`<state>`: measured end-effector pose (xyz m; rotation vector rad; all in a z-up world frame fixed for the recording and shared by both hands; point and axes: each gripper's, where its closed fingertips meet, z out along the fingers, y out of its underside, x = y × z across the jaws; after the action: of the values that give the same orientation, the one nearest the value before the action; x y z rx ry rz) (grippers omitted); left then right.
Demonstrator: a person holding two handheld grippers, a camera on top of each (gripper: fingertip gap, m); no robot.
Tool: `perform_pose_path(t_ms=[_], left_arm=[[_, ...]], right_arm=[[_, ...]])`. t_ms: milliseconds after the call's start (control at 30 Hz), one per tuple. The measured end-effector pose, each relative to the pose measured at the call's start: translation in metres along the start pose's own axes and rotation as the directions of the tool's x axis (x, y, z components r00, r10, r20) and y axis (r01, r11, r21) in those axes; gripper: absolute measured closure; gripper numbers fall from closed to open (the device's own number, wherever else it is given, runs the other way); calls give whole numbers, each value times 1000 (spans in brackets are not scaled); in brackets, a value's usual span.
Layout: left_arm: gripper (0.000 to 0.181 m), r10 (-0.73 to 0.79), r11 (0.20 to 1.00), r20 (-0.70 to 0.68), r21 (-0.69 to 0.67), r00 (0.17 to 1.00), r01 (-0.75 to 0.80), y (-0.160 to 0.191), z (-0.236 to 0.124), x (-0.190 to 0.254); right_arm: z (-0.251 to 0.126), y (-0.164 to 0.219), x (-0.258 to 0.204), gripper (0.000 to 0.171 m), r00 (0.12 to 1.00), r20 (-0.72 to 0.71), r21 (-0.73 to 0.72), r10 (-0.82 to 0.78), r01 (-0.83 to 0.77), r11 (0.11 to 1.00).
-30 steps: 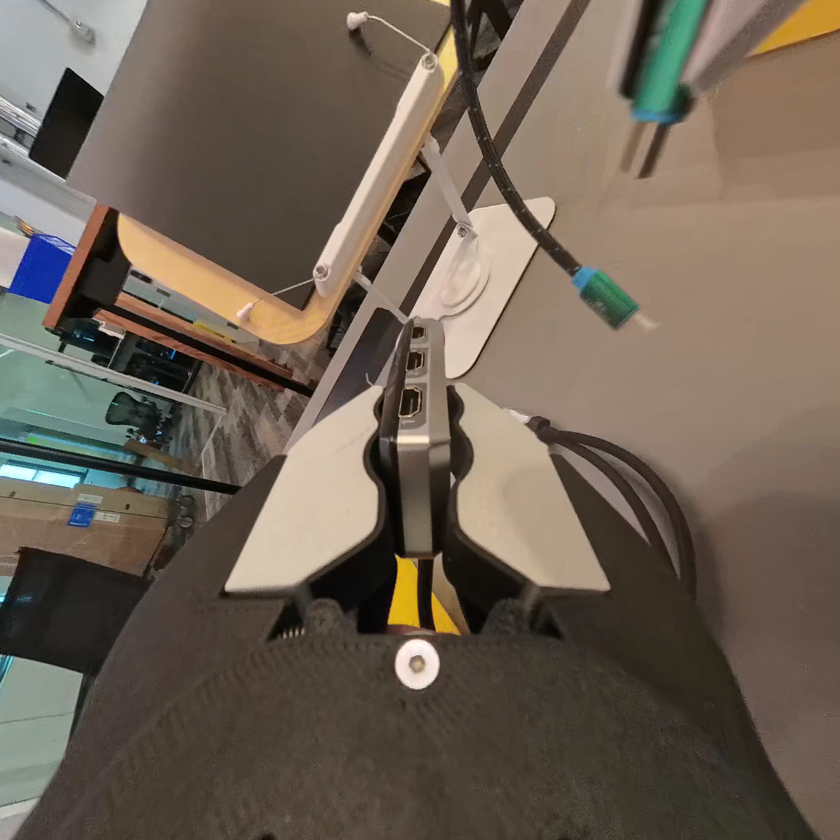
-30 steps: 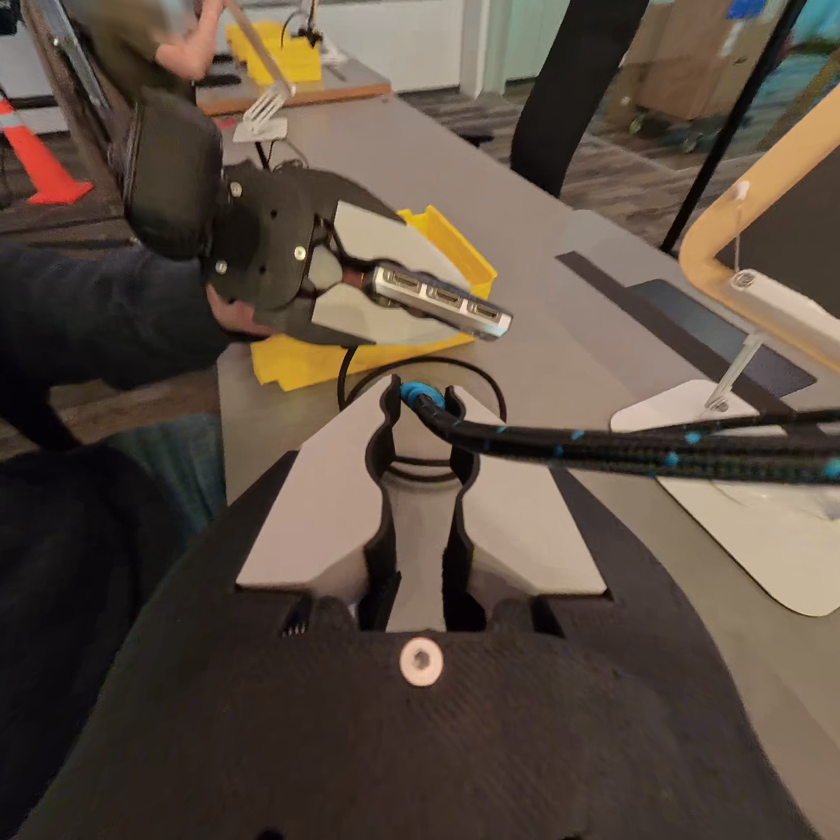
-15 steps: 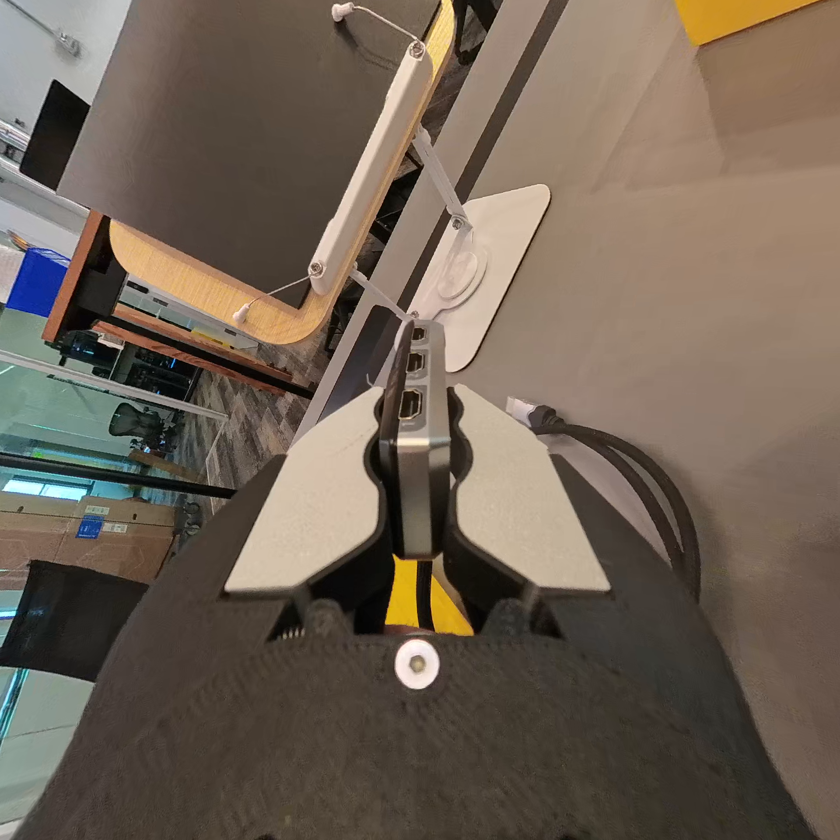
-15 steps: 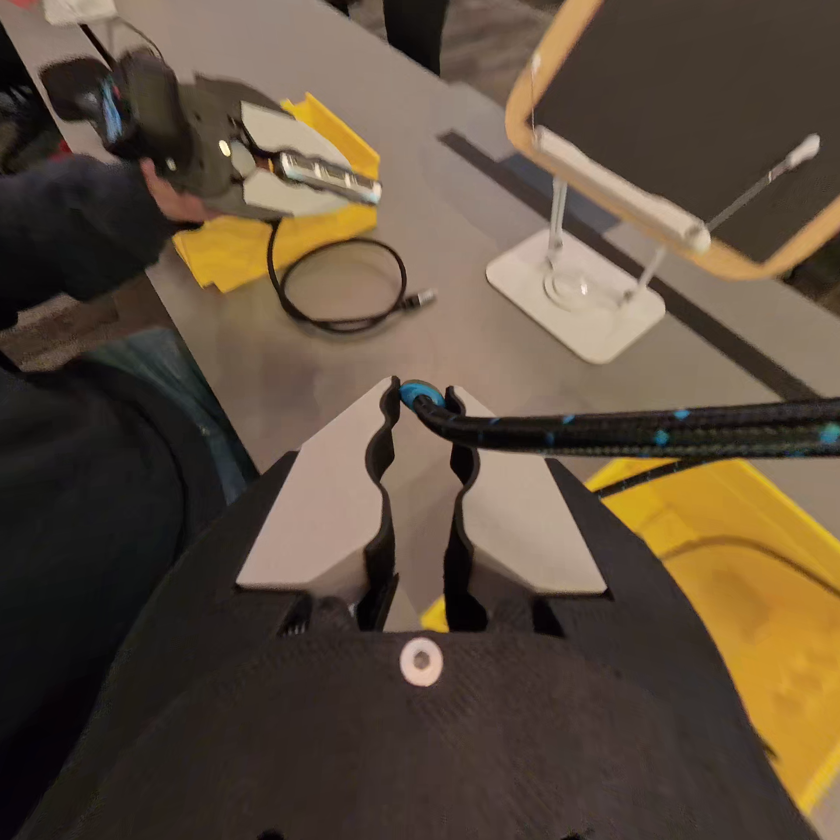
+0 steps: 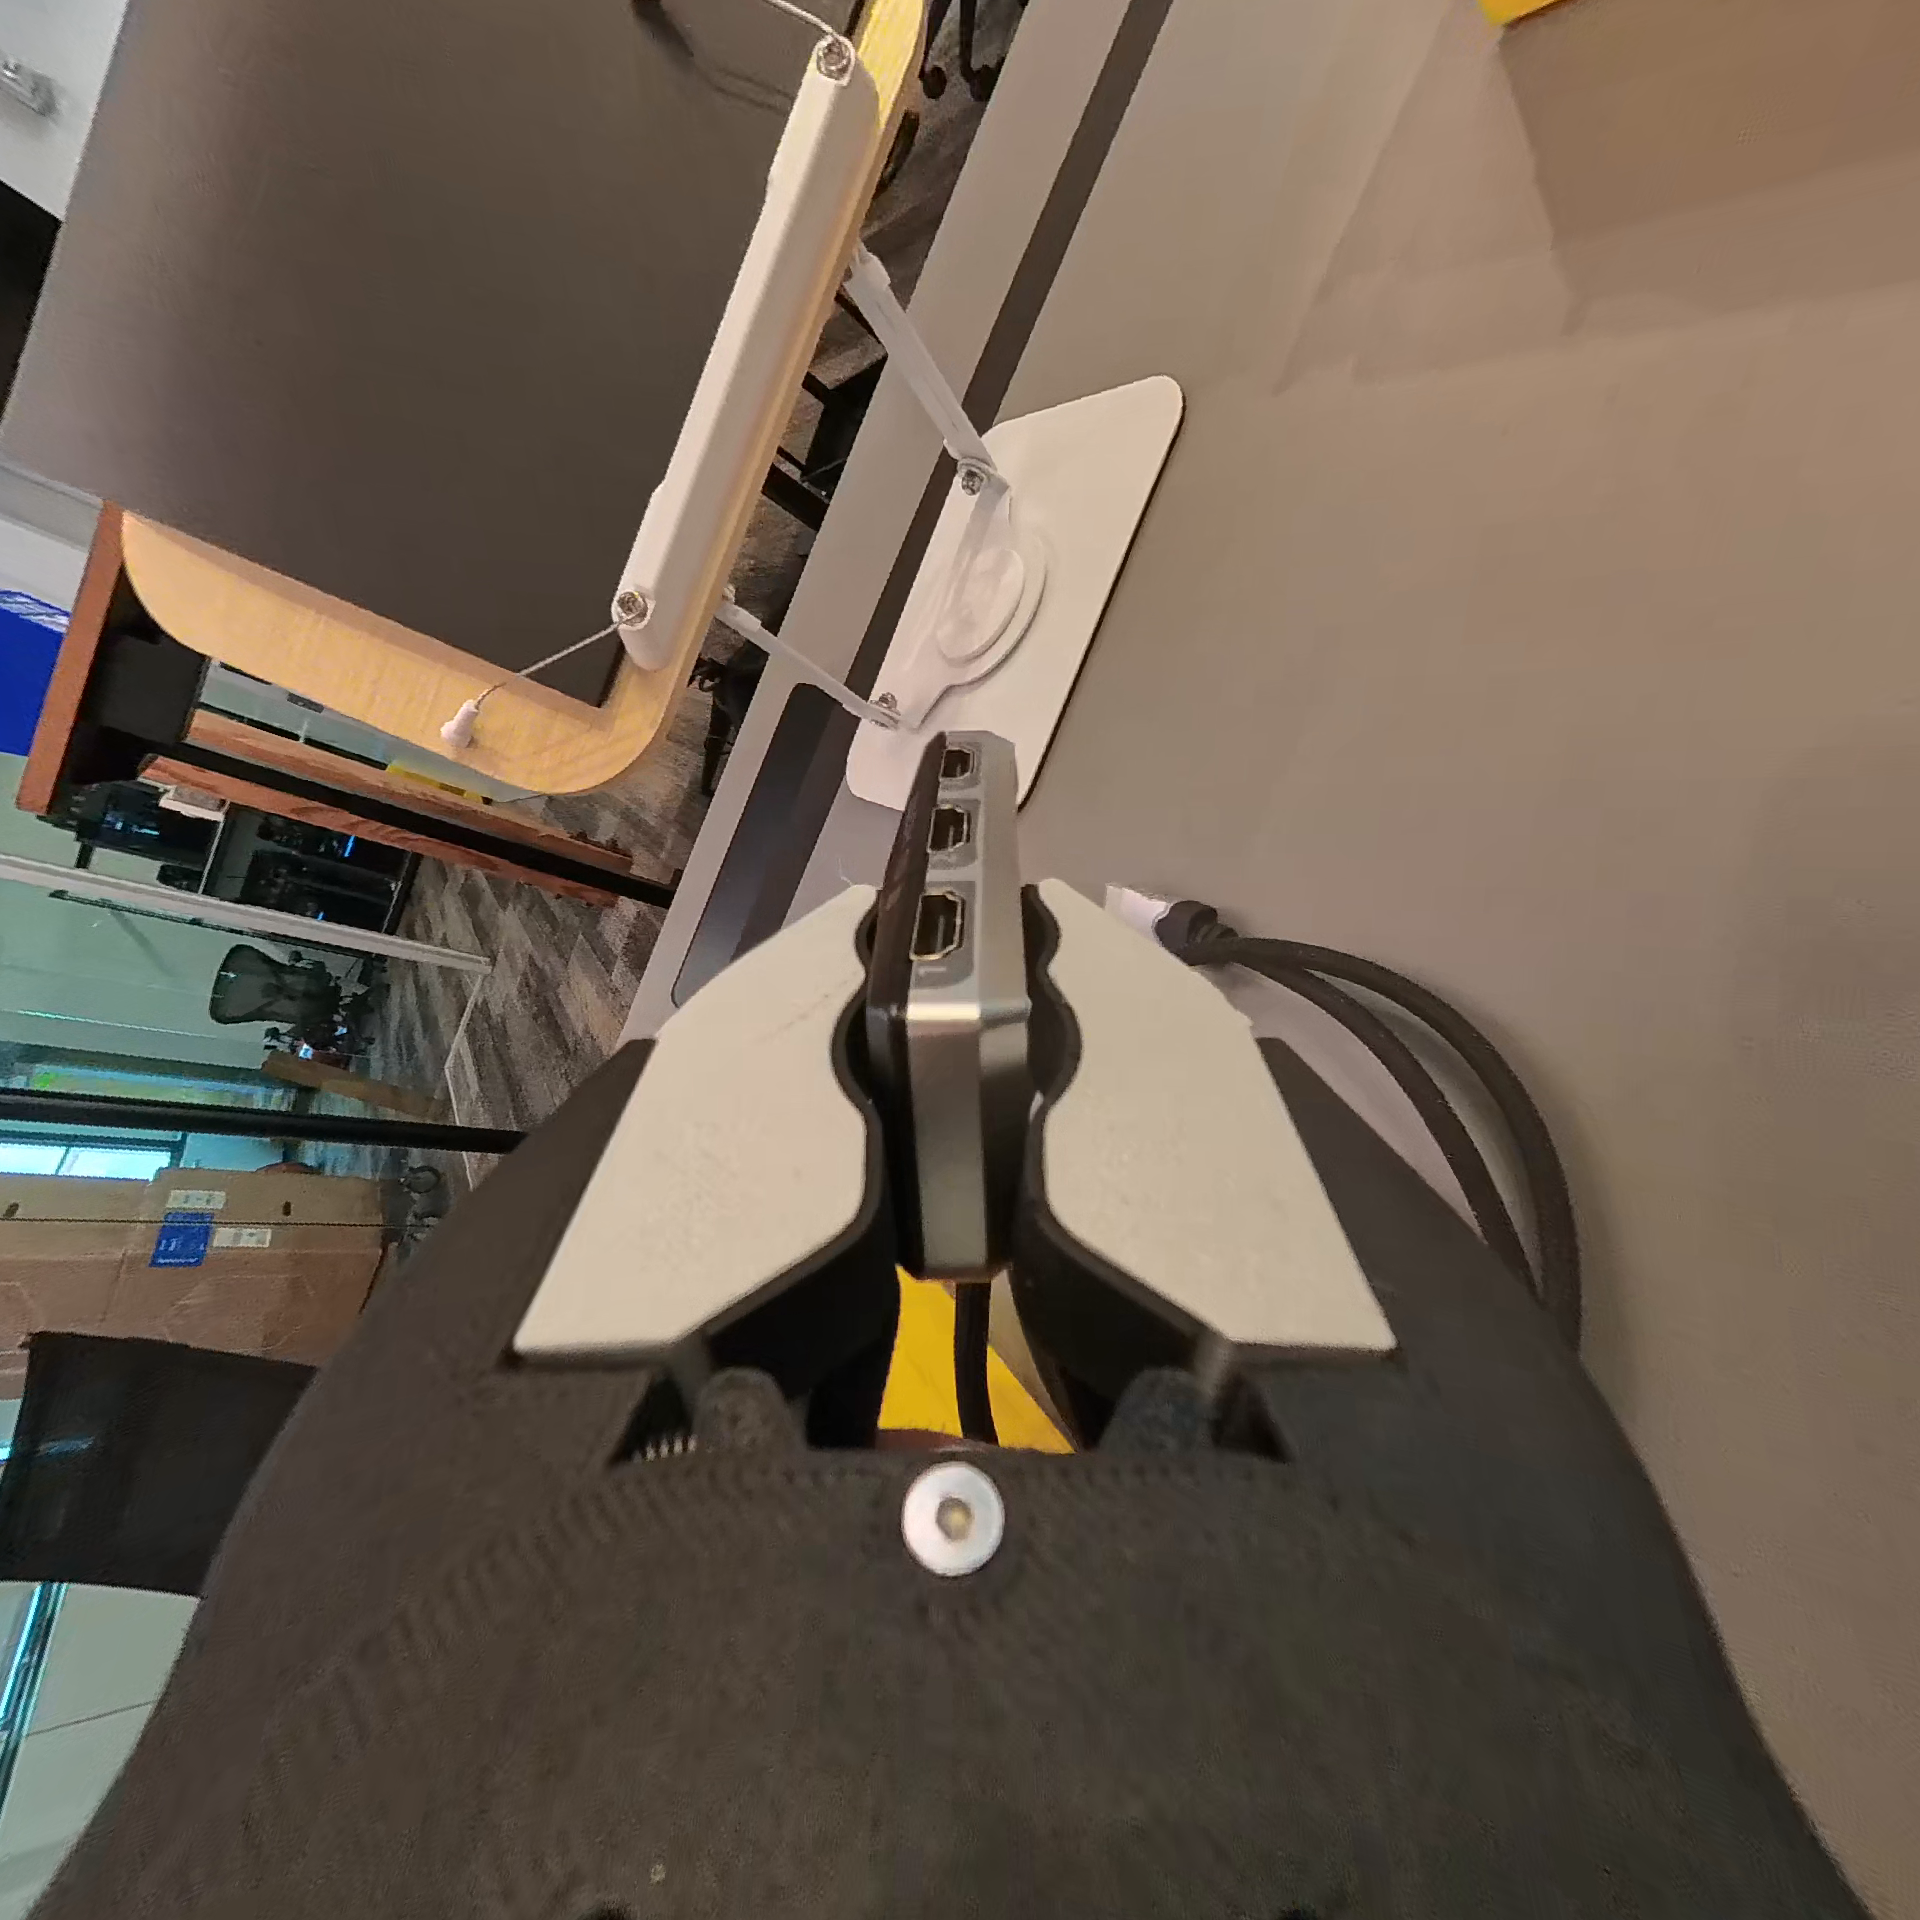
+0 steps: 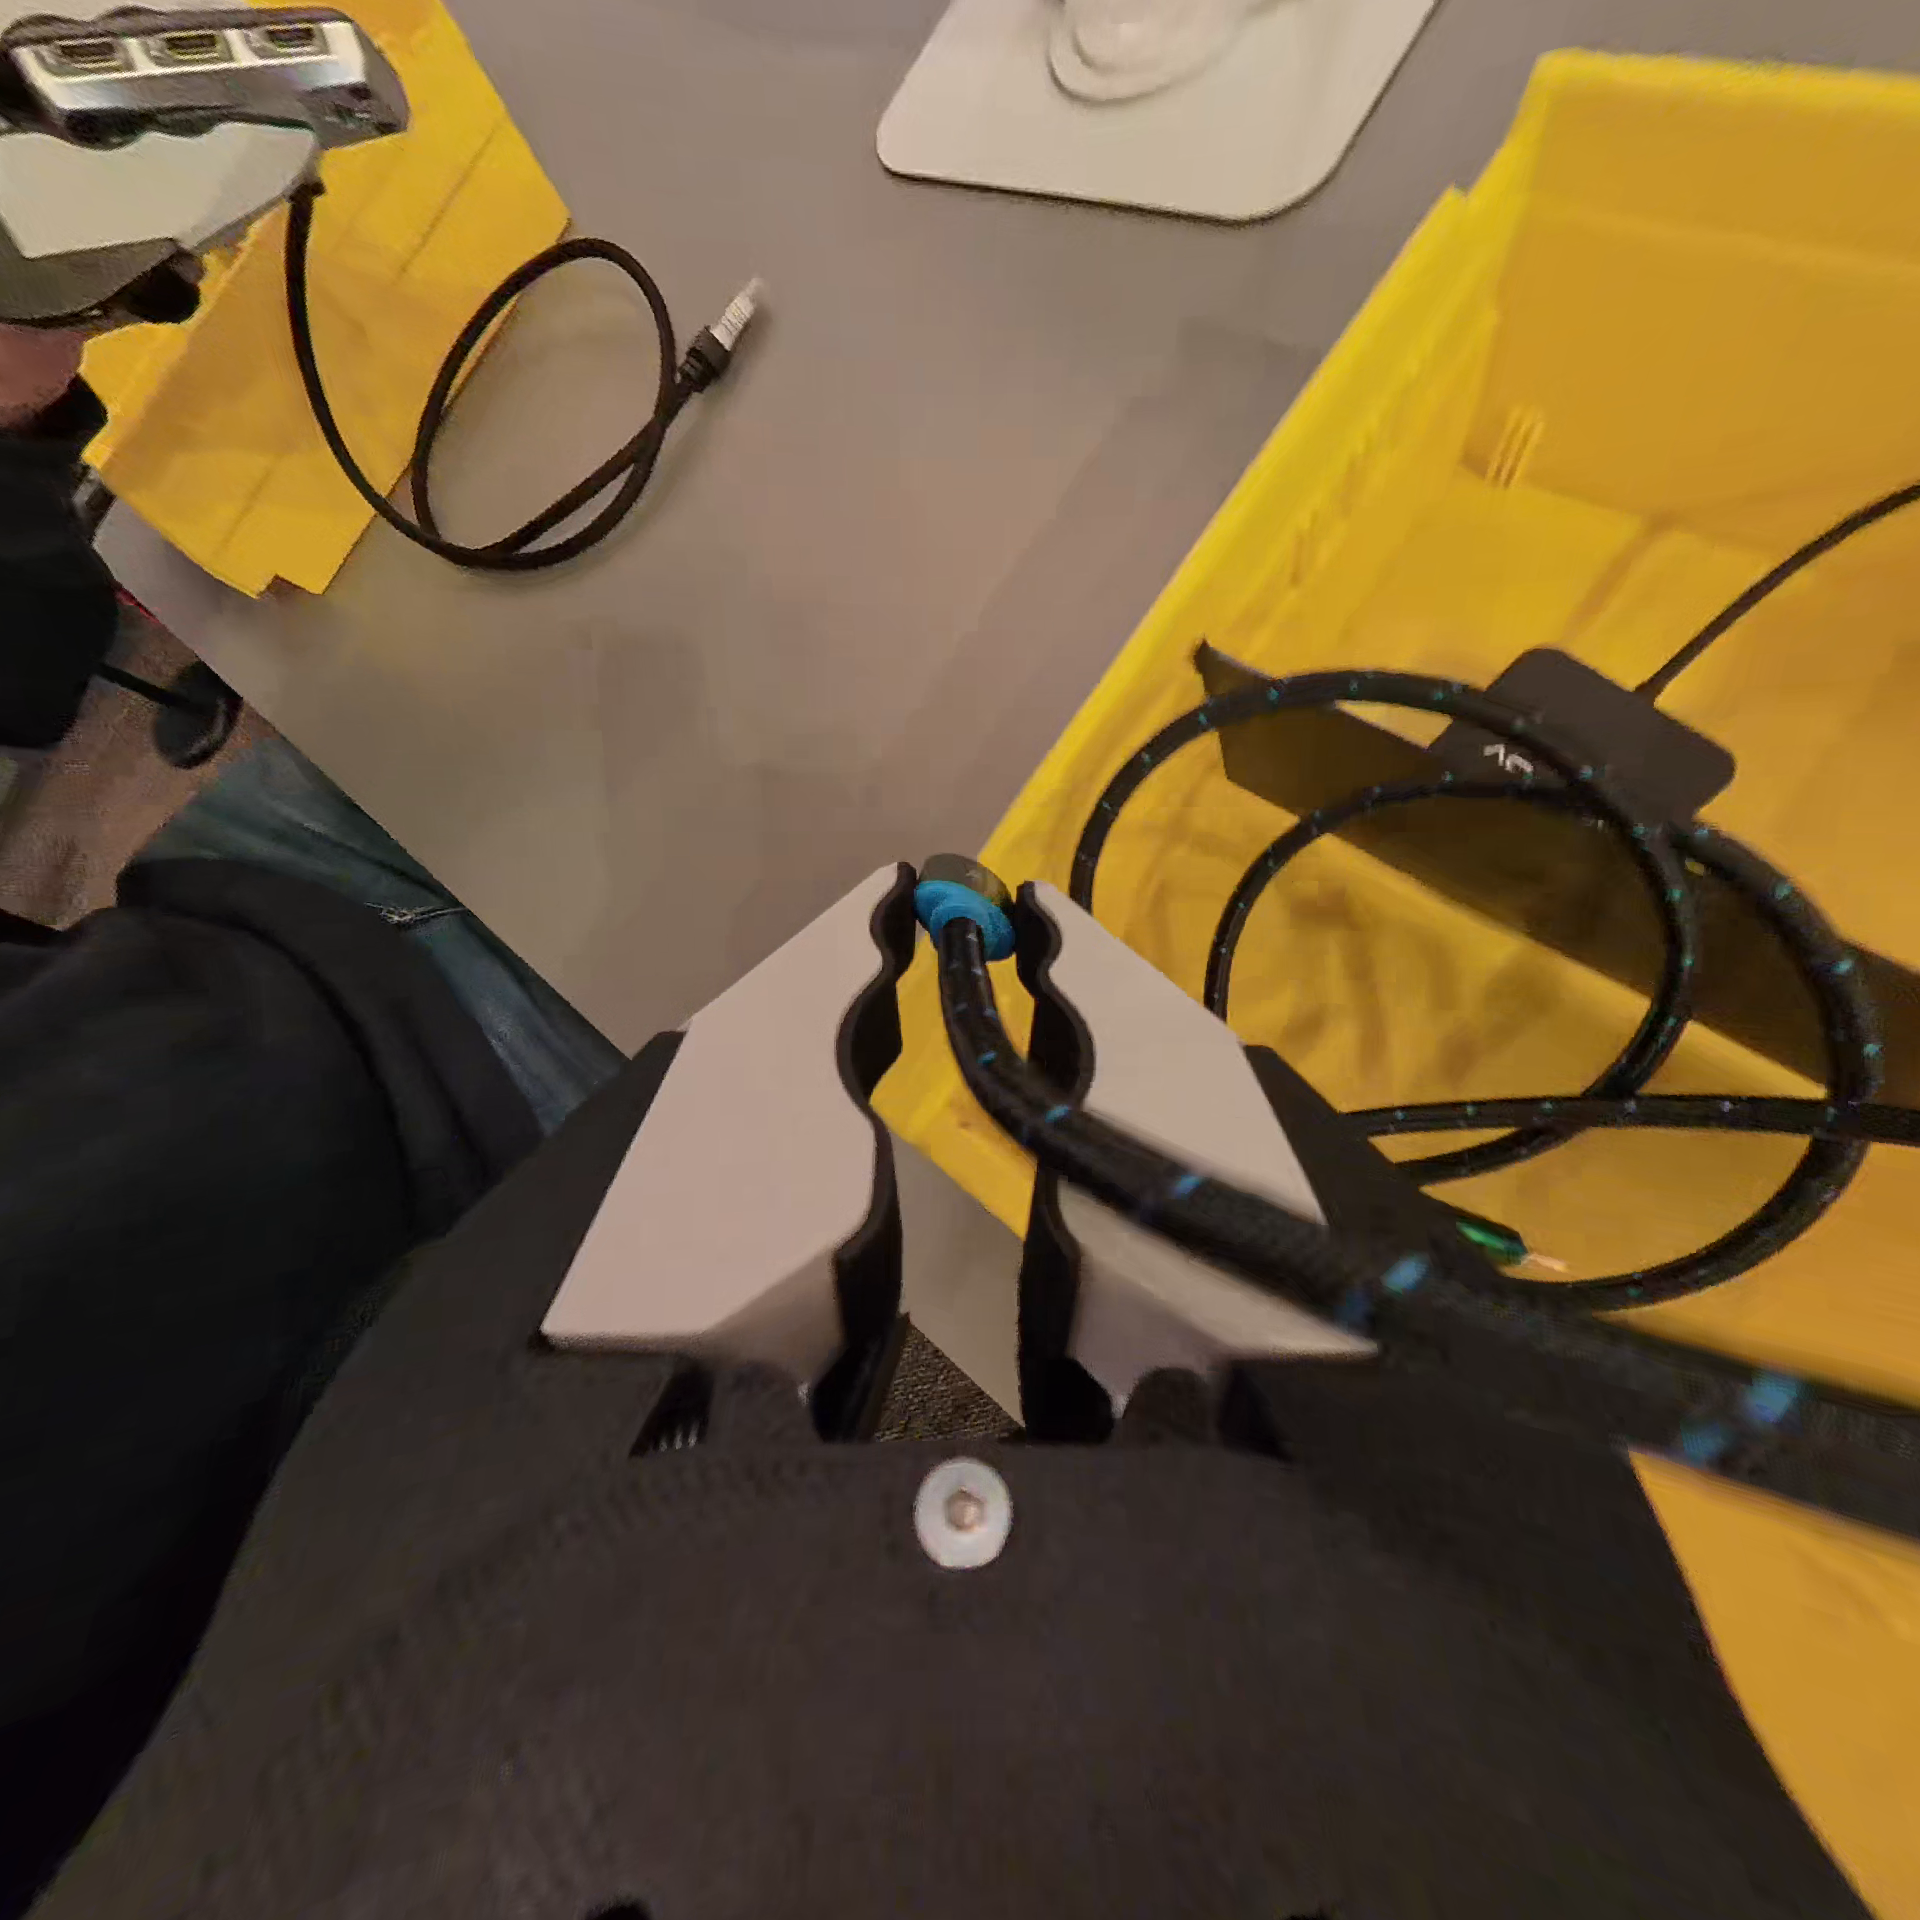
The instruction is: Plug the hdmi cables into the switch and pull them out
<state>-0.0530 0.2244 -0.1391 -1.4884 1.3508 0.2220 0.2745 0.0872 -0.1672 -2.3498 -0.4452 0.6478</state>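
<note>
My left gripper is shut on the grey metal HDMI switch and holds it edge-up above the grey table; its three ports are empty. The switch and the left gripper also show at the top left of the right wrist view. My right gripper is shut on the blue-collared plug of a black braided HDMI cable. It is over the near rim of a yellow bin. The cable's coils lie in the bin.
The switch's own black lead loops on the grey table, and shows in the left wrist view. A flat yellow lid lies under the left gripper. A white stand base carries a tilted dark panel. A black device lies in the bin. The gap from one gripper's tips to the other's is roughly 35 cm.
My right gripper has carried the cable plug away from the switch to the right and down to the yellow bin. The left gripper and switch have barely moved.
</note>
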Motion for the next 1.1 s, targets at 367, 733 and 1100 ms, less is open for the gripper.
perform_pose_path(t_ms=[367,733,1100], left_arm=[[159,27,999,-63,-22,998,-28,6,7,16],[158,28,999,-107,-29,994,-31,9,9,23],[159,13,994,-142,105,990,3,-23,-6,26]], right_arm=[[39,19,40,117,996,-75,-234,46,-62,970],[-10,0,26,103,999,-15,-335,-43,35,941],[28,-87,-124,102,807,52,-33,-588,590,807]])
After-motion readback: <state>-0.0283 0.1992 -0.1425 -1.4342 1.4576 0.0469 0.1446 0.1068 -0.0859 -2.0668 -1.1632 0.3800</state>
